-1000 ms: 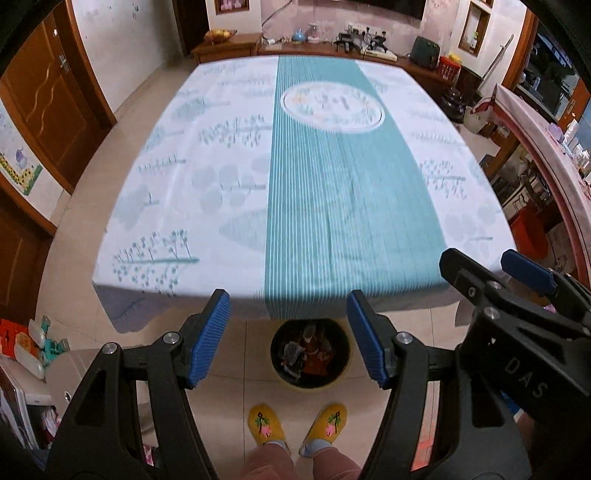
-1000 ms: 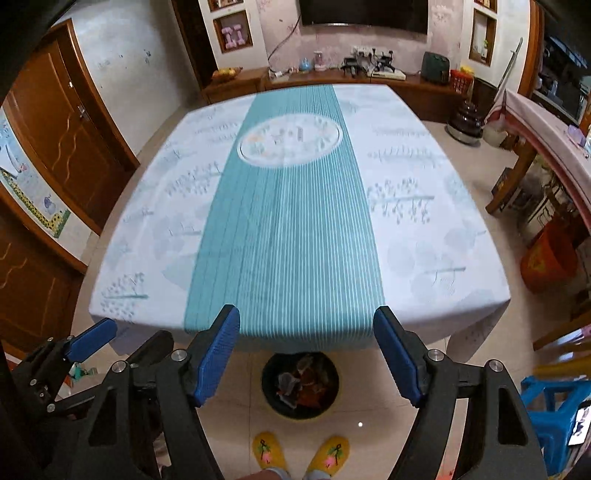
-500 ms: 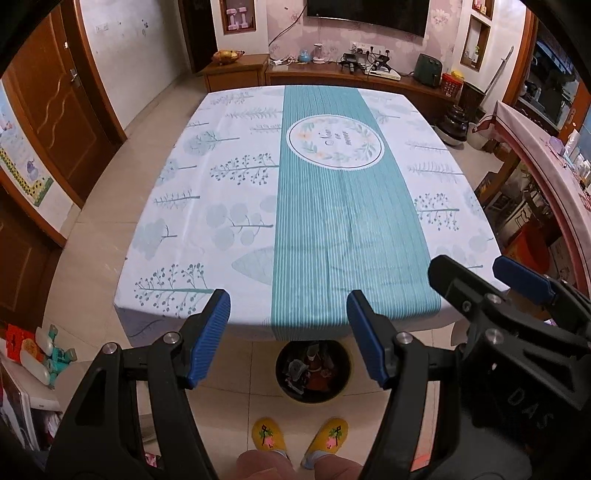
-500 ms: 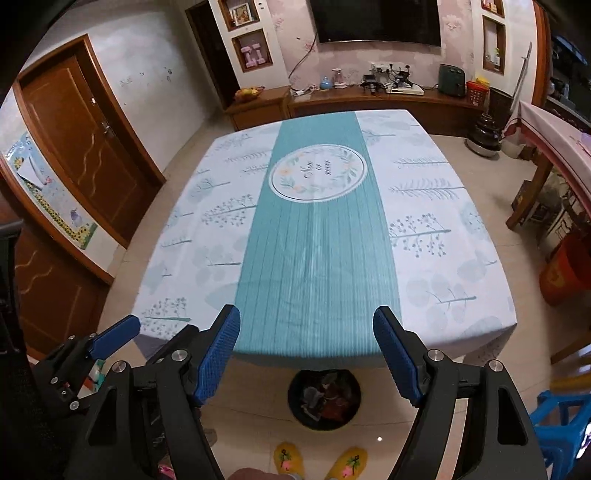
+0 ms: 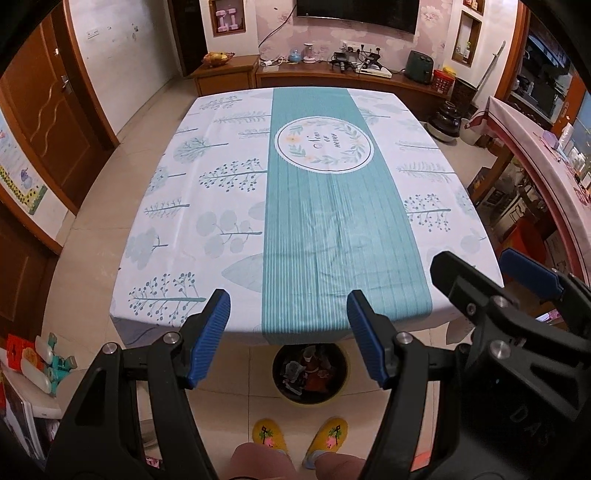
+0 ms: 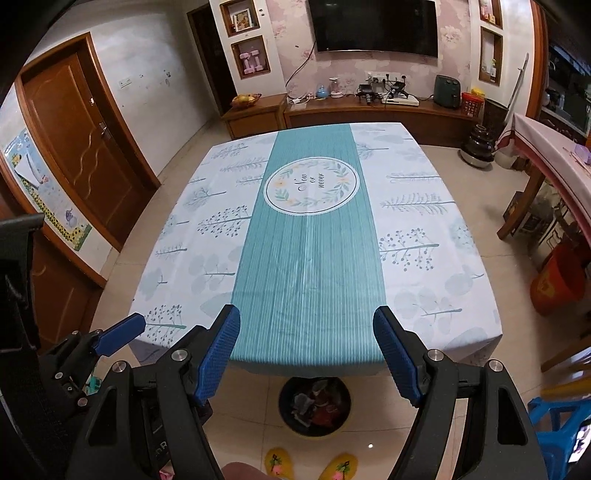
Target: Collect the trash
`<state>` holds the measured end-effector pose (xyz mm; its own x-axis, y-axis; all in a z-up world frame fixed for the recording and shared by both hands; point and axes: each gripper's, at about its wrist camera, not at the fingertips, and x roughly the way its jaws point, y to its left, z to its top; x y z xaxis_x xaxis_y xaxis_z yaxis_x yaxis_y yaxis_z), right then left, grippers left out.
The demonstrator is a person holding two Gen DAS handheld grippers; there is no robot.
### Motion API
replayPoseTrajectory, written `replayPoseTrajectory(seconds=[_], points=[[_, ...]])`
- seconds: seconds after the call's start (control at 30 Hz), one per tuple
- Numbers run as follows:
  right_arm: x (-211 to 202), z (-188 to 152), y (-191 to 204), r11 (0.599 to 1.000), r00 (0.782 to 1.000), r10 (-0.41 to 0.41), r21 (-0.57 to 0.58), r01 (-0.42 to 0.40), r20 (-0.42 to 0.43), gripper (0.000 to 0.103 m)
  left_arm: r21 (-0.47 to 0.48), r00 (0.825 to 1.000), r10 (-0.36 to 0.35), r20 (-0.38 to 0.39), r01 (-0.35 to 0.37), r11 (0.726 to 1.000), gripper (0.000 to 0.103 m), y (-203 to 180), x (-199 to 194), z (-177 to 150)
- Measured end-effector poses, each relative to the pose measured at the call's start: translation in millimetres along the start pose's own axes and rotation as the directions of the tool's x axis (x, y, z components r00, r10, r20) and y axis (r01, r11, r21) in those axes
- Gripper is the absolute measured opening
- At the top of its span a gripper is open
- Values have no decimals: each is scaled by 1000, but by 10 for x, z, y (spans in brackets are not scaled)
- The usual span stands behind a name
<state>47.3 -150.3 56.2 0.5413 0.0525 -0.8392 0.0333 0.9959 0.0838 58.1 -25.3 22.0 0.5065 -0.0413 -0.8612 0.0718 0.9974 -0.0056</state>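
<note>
Both grippers have risen since the earlier frames: more of the far wall and the television (image 6: 373, 26) now shows, and the table (image 5: 221, 184) sits lower in both views. Left gripper (image 5: 288, 336) jaws stand wide apart, nothing between the blue pads. Right gripper (image 6: 306, 358) likewise wide, nothing held. Trash bin (image 5: 309, 373), round and dark, stands on the floor tiles at the near edge of the table, partly under the cloth's overhang, below and between each gripper's fingers; crumpled trash (image 6: 314, 404) fills it. Yellow slippers (image 5: 301, 434) just near of the bin.
</note>
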Motion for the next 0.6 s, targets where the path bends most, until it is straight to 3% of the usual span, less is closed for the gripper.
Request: replayPoseTrajectory(seconds=[0.47, 0.6], points=[[-50, 22, -66, 999, 999, -40, -1, 40, 24, 76, -16, 997, -81, -9, 81, 997, 63, -63, 87, 36], [-41, 39, -56, 998, 998, -53, -12, 54, 29, 76, -20, 998, -70, -3, 70, 997, 63, -64, 106, 42]])
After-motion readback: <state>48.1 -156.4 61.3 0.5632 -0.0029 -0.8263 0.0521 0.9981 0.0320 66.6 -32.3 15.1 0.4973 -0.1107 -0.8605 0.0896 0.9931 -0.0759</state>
